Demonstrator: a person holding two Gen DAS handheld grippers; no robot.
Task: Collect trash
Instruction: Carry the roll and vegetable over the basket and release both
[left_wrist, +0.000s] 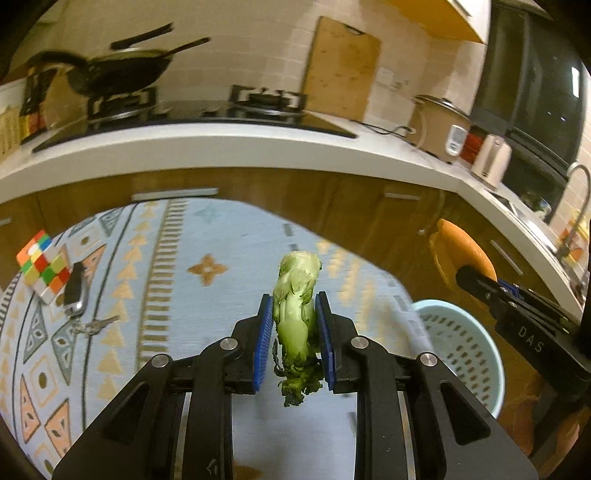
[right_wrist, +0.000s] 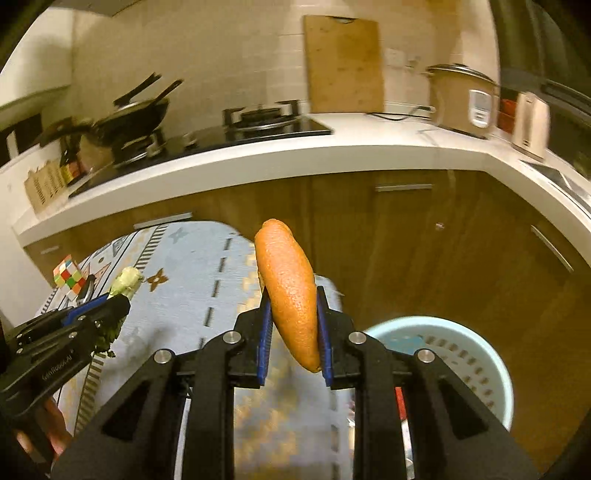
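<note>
We are clamping a green stalk (left_wrist: 295, 314) in the left hand-held gripper (left_wrist: 294, 325) and an orange peel (right_wrist: 288, 291) in the right hand-held gripper (right_wrist: 291, 325), each pinched upright between blue pads so the scraps are not dropping on the way. Both are hanging above the patterned cloth (left_wrist: 184, 258), with the pale blue bin (right_wrist: 461, 354) waiting low to the right, likely their destination. Farther left on the cloth, a cube (left_wrist: 44, 266) and keys (left_wrist: 77, 299) are lying untouched, seemingly not trash. Beyond, the counter (left_wrist: 258, 147) is carrying a wok (left_wrist: 118, 74).
</note>
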